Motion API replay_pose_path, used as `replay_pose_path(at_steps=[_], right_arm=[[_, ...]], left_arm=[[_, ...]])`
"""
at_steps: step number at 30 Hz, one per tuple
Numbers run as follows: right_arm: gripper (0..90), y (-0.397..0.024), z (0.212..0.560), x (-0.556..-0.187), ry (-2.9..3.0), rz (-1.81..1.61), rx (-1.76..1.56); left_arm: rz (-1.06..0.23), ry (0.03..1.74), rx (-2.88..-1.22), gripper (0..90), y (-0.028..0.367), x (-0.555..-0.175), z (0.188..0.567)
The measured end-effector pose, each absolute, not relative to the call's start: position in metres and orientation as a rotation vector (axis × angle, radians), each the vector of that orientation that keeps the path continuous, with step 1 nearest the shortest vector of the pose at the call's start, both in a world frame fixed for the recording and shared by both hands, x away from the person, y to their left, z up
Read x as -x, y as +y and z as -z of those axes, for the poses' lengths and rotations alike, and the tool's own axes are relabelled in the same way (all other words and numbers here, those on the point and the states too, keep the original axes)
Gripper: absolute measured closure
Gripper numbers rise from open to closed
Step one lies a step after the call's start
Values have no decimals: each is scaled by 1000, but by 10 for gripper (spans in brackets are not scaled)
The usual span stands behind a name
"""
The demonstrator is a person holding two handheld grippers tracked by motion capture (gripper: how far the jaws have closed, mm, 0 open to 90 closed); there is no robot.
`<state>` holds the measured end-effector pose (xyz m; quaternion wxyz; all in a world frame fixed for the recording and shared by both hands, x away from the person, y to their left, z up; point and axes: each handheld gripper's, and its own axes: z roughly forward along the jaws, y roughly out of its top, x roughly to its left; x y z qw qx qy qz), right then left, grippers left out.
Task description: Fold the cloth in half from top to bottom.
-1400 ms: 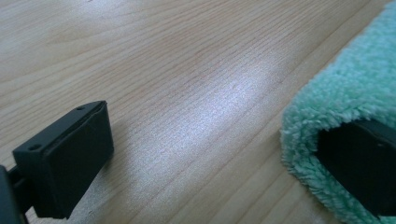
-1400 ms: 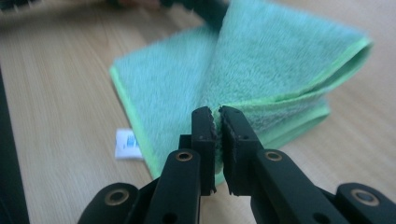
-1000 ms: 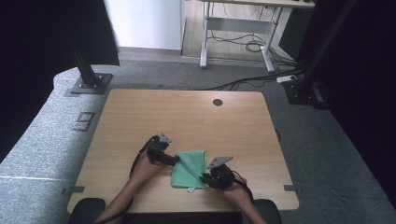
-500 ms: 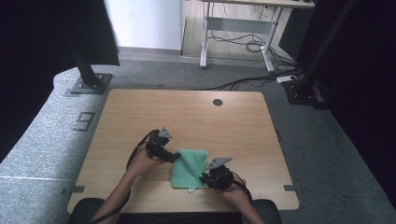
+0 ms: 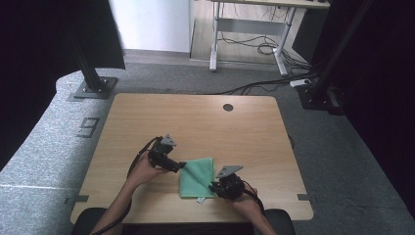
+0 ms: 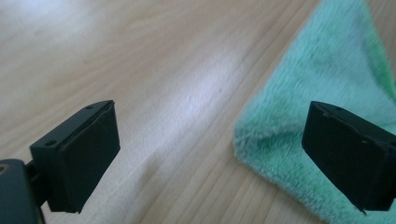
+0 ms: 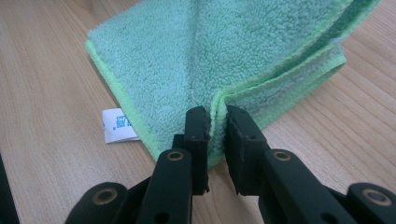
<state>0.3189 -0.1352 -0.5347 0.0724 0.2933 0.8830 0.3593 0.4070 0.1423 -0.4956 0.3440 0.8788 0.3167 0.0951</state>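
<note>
Pinching the green cloth (image 7: pixel 196 60), right hand-held gripper (image 7: pixel 215 126); white tag (image 7: pixel 116 125) beside.

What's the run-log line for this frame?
left tongs: open, beside cloth corner | right tongs: shut on green microfibre cloth edge | cloth: folded, on wooden table

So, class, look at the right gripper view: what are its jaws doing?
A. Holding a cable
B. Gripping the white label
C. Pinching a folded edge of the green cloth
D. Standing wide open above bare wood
C: the right gripper has its jaws closed on a raised fold of the green microfibre cloth, while the white label lies untouched beside it.
</note>
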Motion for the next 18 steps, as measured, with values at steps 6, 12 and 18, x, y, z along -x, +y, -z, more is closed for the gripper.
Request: replay_pose_path(at_steps=[6, 12, 18], right_arm=[[773, -135, 535, -318, 2652, -1077, -882], [770, -135, 535, -318, 2647, -1086, -879], [761, -136, 536, -317, 2642, -1091, -882]], left_arm=[[-336, 853, -2265, 57, 120, -425, 481], [-378, 862, -2317, 57, 80, -456, 486], [-293, 874, -2379, 55, 63, -467, 511]])
